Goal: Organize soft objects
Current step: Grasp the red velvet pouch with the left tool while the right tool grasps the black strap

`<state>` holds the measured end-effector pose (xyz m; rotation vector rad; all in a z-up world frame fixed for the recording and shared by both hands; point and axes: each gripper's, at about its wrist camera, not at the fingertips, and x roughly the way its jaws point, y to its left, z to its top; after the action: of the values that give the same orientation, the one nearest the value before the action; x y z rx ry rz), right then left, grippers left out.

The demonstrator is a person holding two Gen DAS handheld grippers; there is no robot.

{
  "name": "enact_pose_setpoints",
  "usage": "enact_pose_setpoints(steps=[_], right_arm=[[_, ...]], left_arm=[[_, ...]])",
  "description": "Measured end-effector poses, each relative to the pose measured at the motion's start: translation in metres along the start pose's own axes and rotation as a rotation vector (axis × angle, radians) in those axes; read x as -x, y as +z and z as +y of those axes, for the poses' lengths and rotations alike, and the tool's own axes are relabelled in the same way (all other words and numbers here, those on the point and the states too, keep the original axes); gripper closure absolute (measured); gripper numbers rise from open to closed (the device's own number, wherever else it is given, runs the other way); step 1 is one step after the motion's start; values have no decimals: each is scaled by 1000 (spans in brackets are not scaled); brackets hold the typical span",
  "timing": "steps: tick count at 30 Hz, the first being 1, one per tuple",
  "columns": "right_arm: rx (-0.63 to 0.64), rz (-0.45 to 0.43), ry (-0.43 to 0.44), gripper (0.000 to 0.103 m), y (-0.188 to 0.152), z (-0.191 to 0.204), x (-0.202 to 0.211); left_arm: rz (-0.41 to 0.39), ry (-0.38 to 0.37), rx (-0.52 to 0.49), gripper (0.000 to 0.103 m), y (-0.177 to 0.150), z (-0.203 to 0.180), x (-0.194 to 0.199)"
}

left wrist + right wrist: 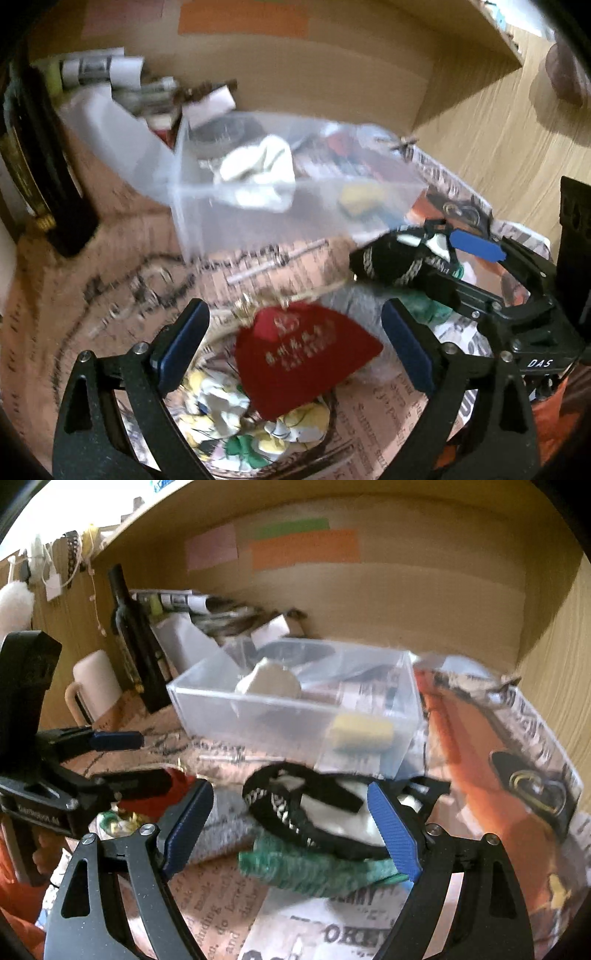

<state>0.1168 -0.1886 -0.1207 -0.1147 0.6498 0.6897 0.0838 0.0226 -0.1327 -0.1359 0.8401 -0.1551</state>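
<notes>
My left gripper [295, 347] is open, its blue pads on either side of a red cloth pouch [306, 354] with gold lettering, which lies on a yellow, white and green patterned cloth [229, 417]. My right gripper [291, 827] is open around a black and white strappy fabric item [314, 812] resting on a green cloth [314, 871] and a grey cloth [221, 830]. The right gripper also shows in the left wrist view [436, 254]. A clear plastic box [258, 709] behind holds a white cloth [269, 683] and a yellow sponge [360, 733].
A dark bottle [133, 635] and a white mug [94, 685] stand at the back left. Papers and clutter [207, 609] lie against the wooden back wall. Newspaper-print and orange sheets [480, 746] cover the desk. A wooden side wall [554, 627] rises on the right.
</notes>
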Motion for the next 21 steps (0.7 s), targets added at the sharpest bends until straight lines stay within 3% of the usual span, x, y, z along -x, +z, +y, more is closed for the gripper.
enact_pose_setpoints(steps=[5, 9, 11, 15, 20, 21], right_arm=[[-34, 30, 27, 22, -6, -2, -9], [-42, 44, 18, 45, -6, -4, -14], [-33, 52, 20, 48, -6, -4, -15], [-2, 55, 40, 71, -6, 0, -16], [5, 41, 39, 83, -6, 3, -16], [3, 33, 36, 85, -5, 3, -15]], left_arm=[[26, -4, 20, 8, -10, 5, -11], [23, -16, 44, 10, -14, 11, -13], [19, -27, 40, 18, -15, 11, -12], [15, -51, 22, 31, -15, 8, -9], [10, -51, 0, 46, -15, 3, -7], [8, -50, 0, 53, -15, 2, -6]])
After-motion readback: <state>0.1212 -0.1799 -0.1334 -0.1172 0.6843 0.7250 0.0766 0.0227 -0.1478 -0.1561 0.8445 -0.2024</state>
